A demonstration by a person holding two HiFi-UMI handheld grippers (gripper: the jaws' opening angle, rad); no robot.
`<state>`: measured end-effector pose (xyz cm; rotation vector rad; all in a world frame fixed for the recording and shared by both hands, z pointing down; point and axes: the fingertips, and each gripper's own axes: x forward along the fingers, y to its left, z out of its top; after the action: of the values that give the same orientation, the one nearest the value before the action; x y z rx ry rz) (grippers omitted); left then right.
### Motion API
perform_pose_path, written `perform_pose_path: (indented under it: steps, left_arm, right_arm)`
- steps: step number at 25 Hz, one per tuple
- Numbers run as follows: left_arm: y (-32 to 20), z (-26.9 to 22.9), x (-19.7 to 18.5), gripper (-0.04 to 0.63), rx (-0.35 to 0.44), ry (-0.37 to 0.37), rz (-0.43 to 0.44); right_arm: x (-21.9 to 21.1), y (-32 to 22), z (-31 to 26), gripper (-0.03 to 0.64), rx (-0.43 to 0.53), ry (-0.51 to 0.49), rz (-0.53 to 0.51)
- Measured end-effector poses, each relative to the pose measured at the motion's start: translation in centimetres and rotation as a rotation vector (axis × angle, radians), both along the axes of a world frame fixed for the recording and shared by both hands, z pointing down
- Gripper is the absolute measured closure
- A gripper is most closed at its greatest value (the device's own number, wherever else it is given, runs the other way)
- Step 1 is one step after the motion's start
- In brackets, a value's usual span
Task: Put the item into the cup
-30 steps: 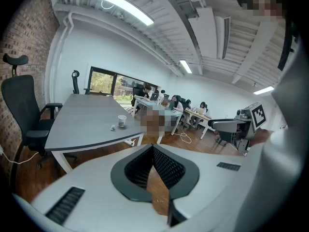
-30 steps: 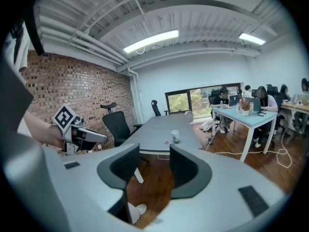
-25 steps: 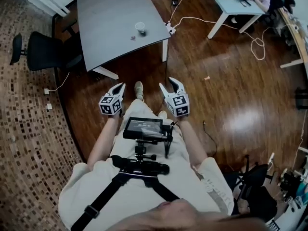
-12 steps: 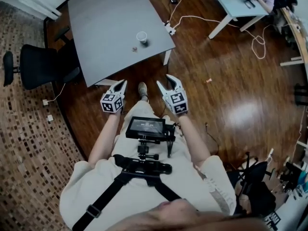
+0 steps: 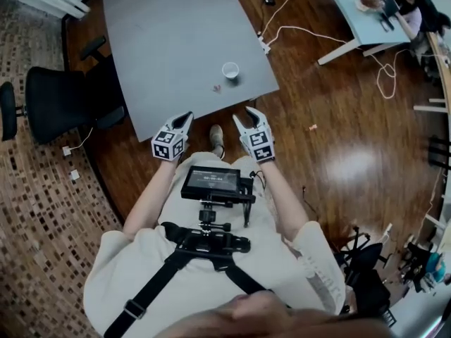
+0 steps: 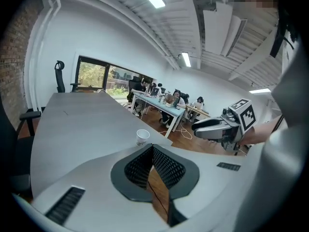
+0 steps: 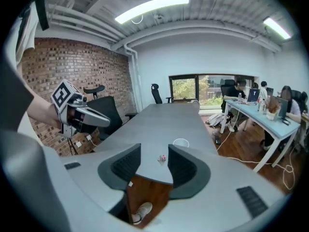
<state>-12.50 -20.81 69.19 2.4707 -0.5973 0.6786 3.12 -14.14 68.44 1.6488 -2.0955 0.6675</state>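
Two tools hang short of the table's [image 5: 162, 41] near edge: the left tool [image 5: 187, 116] is clenched on nothing, the right tool [image 5: 250, 113] is spread, its jaws just narrowed, nothing between them. The right one should come low and square over the one small pinkish item [image 5: 218, 88] near that edge, clear of the one white paper cup [image 5: 230, 70] just beyond.

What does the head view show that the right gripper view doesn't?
Only the head view shows the screen on the person's chest and the speckled floor. Only the right gripper view shows the brick wall, the ceiling lights and the window. Both show the grey table, the white cup, the small item near it, the left tool and a shoe.
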Motion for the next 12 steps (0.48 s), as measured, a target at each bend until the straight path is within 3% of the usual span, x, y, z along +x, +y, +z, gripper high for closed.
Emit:
perform_pose_path:
  steps: [6, 12]
  left_arm:
    - [-3.9, 1.2, -0.4, 0.595, -0.007, -0.025, 0.028]
    - [-6.2, 2.9, 0.4, 0.595, -0.036, -0.057, -0.010]
  right_arm:
    - [-0.3, -4.1, 4.6, 0.433, -0.057, 0.028, -0.014]
    - [-0.3, -7.5, 10.4, 0.445, -0.125, 0.032, -0.052]
